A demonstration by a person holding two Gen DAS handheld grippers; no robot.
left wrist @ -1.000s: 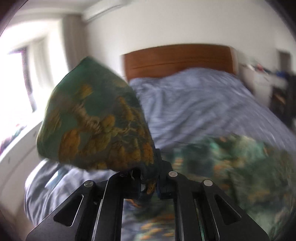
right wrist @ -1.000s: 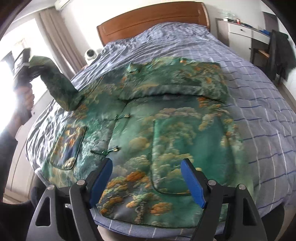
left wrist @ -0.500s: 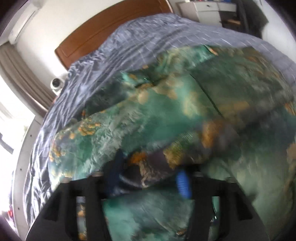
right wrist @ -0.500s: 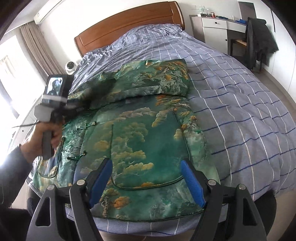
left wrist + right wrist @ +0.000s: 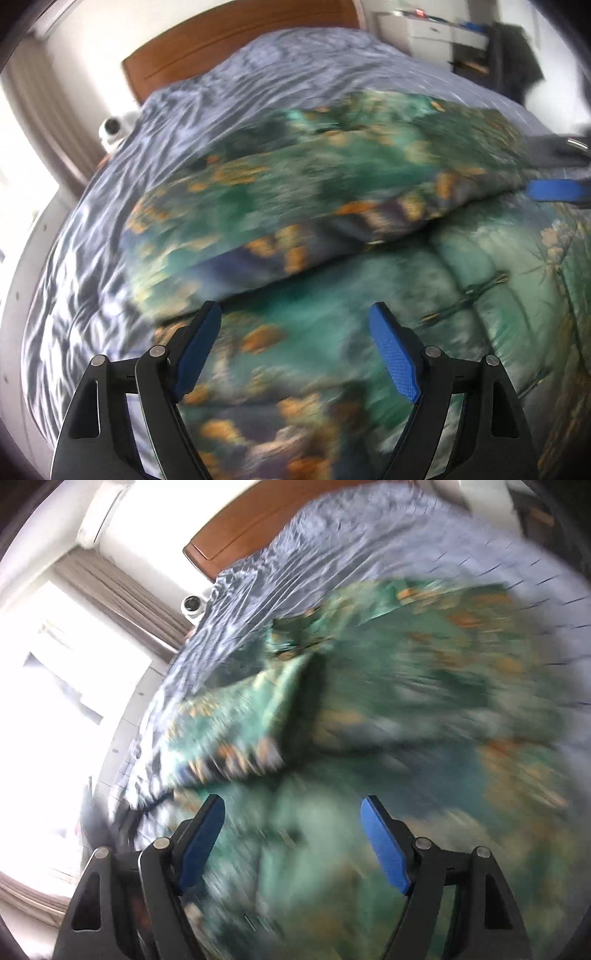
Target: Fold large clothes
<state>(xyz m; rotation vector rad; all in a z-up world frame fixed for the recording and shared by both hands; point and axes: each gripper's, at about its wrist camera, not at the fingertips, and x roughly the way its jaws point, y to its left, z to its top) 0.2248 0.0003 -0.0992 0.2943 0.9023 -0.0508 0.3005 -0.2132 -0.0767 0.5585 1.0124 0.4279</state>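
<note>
A large green padded jacket (image 5: 369, 280) with orange and white landscape print lies spread on the bed. Both sleeves lie folded across its chest; the left sleeve (image 5: 295, 199) forms a thick band. My left gripper (image 5: 295, 332) is open and empty just above the jacket, below that sleeve. My right gripper (image 5: 291, 823) is open and empty, close over the jacket (image 5: 406, 720); this view is heavily blurred. One blue finger of the right gripper (image 5: 554, 190) shows at the right edge of the left wrist view.
The bed has a blue checked quilt (image 5: 229, 96) and a brown wooden headboard (image 5: 236, 37). A small white camera (image 5: 110, 129) sits beside the bed at the left. A white dresser (image 5: 432, 33) and dark chair (image 5: 513, 55) stand at the far right. A bright window (image 5: 55, 701) is at the left.
My left gripper carried the left sleeve across the jacket, let it go and opened. My right gripper swung from the jacket's hem to close over its upper part.
</note>
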